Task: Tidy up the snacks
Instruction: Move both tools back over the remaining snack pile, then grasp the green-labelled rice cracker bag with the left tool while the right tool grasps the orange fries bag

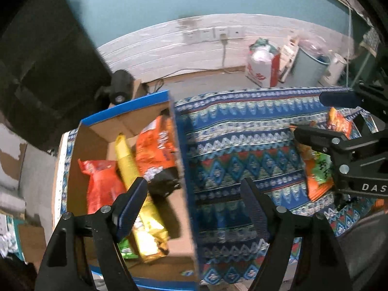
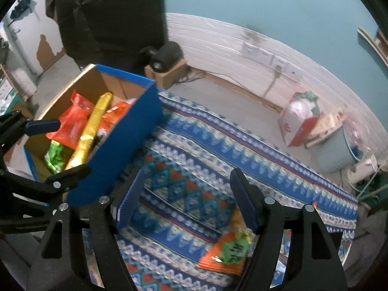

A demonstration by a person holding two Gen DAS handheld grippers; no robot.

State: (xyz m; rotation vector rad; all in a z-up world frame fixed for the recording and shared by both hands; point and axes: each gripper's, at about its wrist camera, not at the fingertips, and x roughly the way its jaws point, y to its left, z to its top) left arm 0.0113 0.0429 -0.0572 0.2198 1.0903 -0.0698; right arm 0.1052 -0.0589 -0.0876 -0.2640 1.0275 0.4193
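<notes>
Blue box (image 1: 184, 169) holds red, yellow, orange snack packets (image 1: 126, 167); both grippers gape.

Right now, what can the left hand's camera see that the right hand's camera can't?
Only the left wrist view shows the black-bottomed end of the orange packet in the box, and a second orange snack behind the right gripper.
Only the right wrist view shows the box's blue outer side.
Both show the box, the yellow packet, the red packet, the orange-green snack on the patterned cloth, and the open left gripper.
</notes>
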